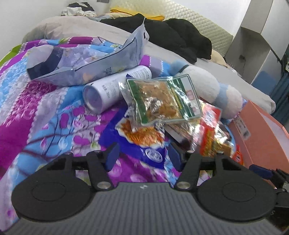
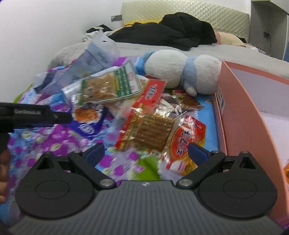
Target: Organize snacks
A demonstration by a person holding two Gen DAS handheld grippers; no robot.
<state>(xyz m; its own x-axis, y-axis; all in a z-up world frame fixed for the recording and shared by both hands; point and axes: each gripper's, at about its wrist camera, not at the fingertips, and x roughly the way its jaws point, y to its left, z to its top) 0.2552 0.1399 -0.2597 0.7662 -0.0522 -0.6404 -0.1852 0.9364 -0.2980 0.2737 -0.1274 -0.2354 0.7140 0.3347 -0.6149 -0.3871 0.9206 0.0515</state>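
A pile of snack packets lies on a flowered blanket [image 1: 45,112]. A green-edged clear packet [image 1: 162,101] lies on top; it also shows in the right wrist view [image 2: 110,85]. A blue packet [image 1: 142,144] lies under it, just in front of my open left gripper [image 1: 142,155]. A white can [image 1: 115,88] lies on its side beside a grey pouch [image 1: 94,57]. Red packets [image 2: 159,126] lie in front of my open, empty right gripper [image 2: 146,153]. A pink box [image 2: 252,115] stands at the right.
A white and blue plush toy [image 2: 182,70] lies behind the packets, against the pink box [image 1: 261,130]. Black clothes [image 2: 171,30] and a padded headboard [image 2: 225,16] are at the back. The left gripper's body [image 2: 34,115] shows at the right view's left edge.
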